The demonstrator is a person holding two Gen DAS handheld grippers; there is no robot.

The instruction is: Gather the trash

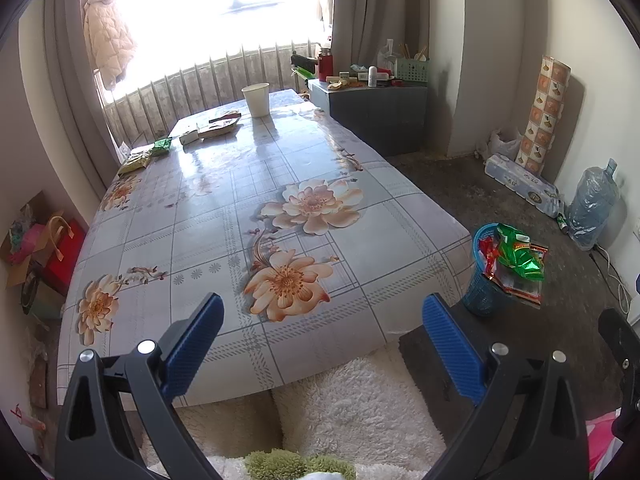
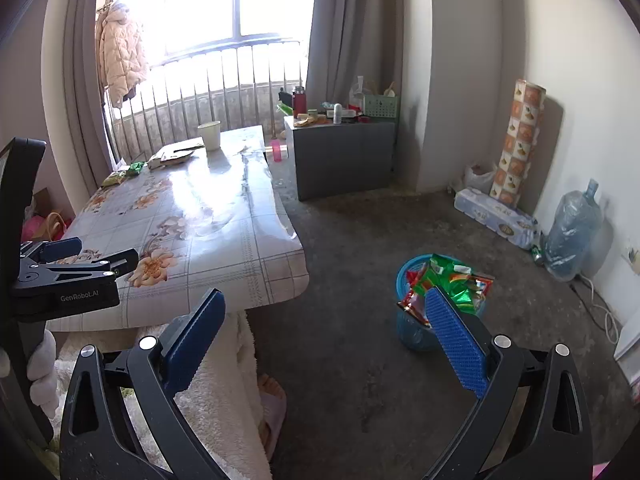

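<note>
A blue mesh trash basket (image 1: 482,296) stands on the floor right of the table, stuffed with green and red snack wrappers (image 1: 518,258); it also shows in the right wrist view (image 2: 412,332). On the floral table (image 1: 240,216), at its far end, lie a yellow-green packet (image 1: 136,161), a small green packet (image 1: 162,145), a brown wrapper (image 1: 219,128) and a white paper cup (image 1: 257,99). My left gripper (image 1: 322,322) is open and empty above the table's near edge. My right gripper (image 2: 322,320) is open and empty over the floor, left of the basket.
A grey cabinet (image 2: 344,156) with bottles and a green basket stands past the table. A patterned roll (image 2: 518,140), a tissue pack (image 2: 496,218) and a water jug (image 2: 572,236) line the right wall. A white fluffy cover (image 1: 360,400) lies below the table's near edge.
</note>
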